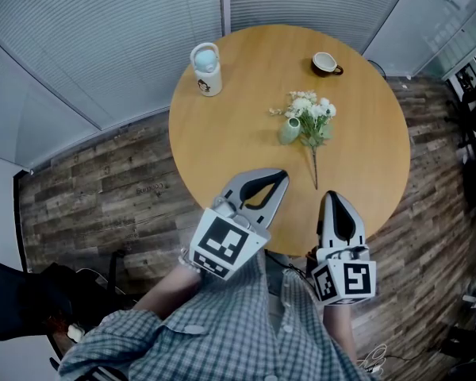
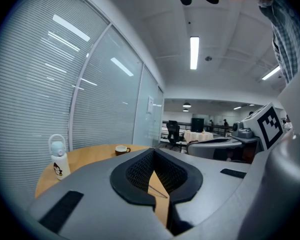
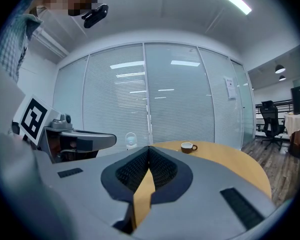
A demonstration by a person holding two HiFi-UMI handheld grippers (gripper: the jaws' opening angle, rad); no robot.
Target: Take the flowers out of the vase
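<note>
A small pale-green vase [image 1: 289,130] stands near the middle of the round wooden table [image 1: 222,173]. White flowers [image 1: 312,109] spread just right of its mouth. Their thin stem [image 1: 315,167] lies flat on the table and points toward the near edge; a bit of stem [image 2: 158,190] shows through the left jaws. I cannot tell whether any bloom sits in the vase. My left gripper [image 1: 279,175] [image 2: 154,152] and right gripper [image 1: 333,195] [image 3: 149,148] hover side by side over the near edge, short of the stem's end, both shut and empty.
A white bottle with a loop handle [image 1: 207,68] [image 2: 58,159] [image 3: 131,140] stands at the table's far left. A brown-and-white coffee cup [image 1: 326,63] [image 2: 122,149] [image 3: 188,147] sits at the far right. Glass walls with blinds stand behind the table, and the floor is wood.
</note>
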